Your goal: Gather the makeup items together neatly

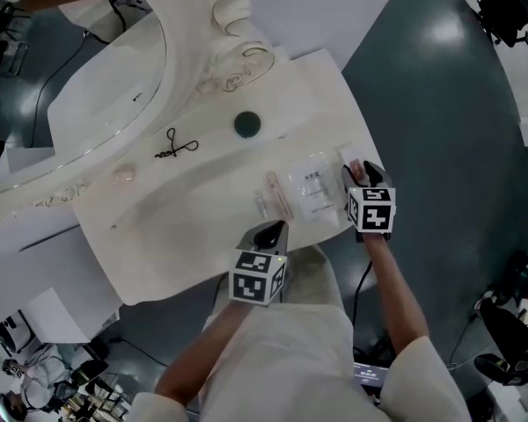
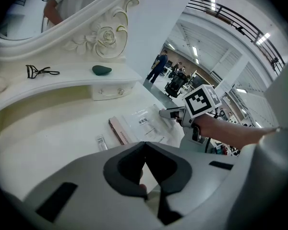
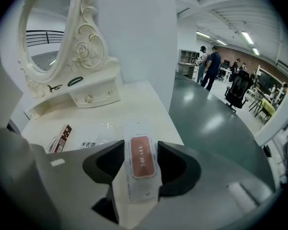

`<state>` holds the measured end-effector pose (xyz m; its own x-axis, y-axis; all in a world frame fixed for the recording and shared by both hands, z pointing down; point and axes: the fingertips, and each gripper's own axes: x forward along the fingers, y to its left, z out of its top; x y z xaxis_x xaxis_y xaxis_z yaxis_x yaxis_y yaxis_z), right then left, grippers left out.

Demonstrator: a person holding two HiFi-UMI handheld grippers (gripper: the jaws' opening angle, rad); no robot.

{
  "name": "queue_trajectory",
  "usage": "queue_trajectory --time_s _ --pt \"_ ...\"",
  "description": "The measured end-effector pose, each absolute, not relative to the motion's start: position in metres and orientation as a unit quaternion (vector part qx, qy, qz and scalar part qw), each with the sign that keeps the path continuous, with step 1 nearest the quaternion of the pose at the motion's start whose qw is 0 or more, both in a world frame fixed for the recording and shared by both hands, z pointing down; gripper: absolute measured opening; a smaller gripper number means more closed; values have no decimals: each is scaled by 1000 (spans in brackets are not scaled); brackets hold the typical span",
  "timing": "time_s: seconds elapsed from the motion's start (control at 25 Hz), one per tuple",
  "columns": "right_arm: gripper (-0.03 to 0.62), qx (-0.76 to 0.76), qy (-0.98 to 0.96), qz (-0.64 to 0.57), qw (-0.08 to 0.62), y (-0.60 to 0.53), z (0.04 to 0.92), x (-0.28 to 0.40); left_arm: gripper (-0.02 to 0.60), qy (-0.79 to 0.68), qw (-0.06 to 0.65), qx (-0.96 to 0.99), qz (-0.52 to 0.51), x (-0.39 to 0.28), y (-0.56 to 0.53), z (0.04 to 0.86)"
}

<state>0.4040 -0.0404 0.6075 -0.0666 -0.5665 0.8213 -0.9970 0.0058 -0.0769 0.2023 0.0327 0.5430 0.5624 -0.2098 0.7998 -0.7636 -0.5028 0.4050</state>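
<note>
Right tongs (image 3: 141, 146) grip a flat white sachet (image 3: 142, 169) with a rust-red rounded label. We see its long axis running along the jaws, at the surface's (image 3: 110, 104) right edge. Left tongs (image 2: 145, 145) closed, empty.

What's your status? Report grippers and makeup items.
Left gripper shut, empty. Right gripper shut on white packet, beside clear pouch. Eyelash curler, green puff not yet gathered. Nothing in the way.
</note>
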Motion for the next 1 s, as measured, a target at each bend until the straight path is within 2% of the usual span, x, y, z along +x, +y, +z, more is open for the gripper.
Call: queue_trajectory --time_s 0.32,1.0 --pt "213 608 -633 344 333 -37 616 404 9 -314 394 789 352 200 34 543" --pt "235 624 -655 320 281 -42 573 391 9 -337 389 791 330 185 34 527"
